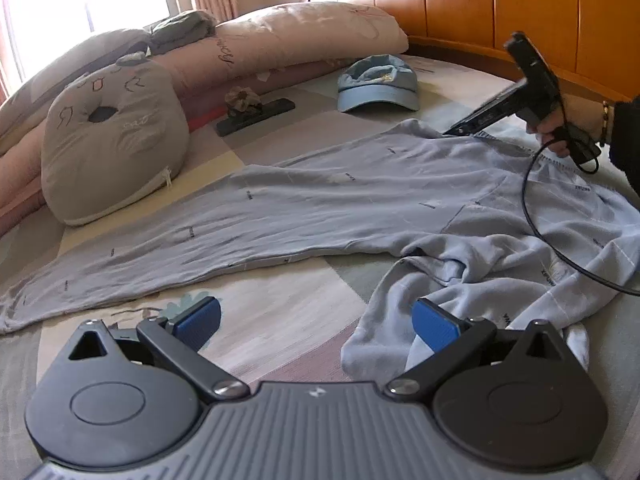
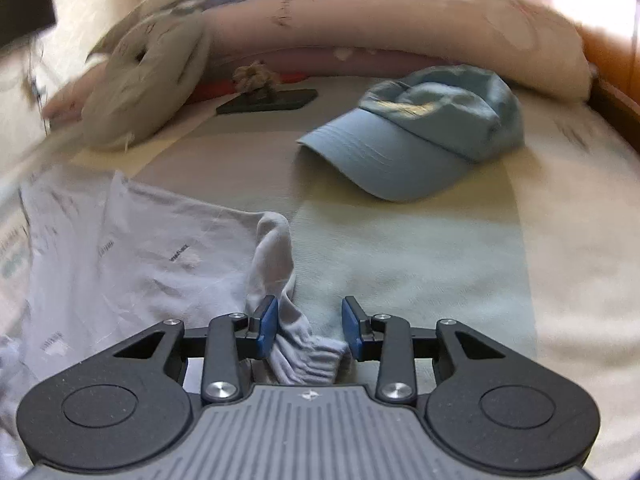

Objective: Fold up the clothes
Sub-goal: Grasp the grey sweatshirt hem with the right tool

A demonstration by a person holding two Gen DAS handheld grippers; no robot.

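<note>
A pale blue-grey garment (image 1: 360, 200) with small dark lettering lies on the bed, one long part stretched flat to the left and the other crumpled at lower right. My left gripper (image 1: 318, 322) hovers open over the bedsheet; its right pad (image 1: 436, 326) is at the crumpled cloth, with nothing between the pads. In the left wrist view a hand holds my right gripper (image 1: 460, 128) at the garment's far ribbed edge. In the right wrist view my right gripper (image 2: 311, 328) has narrow jaws, and the bunched ribbed hem (image 2: 304, 360) fills the gap between the pads.
A blue cap (image 1: 378, 84) (image 2: 424, 136) sits beyond the garment. A grey cat-face cushion (image 1: 112, 140) and a rolled pink quilt (image 1: 304, 36) lie along the far side. A flat black object (image 1: 256, 116) with a scrunchie lies between. Wooden headboard (image 1: 500, 12) at right; a black cable (image 1: 532, 216) loops over the cloth.
</note>
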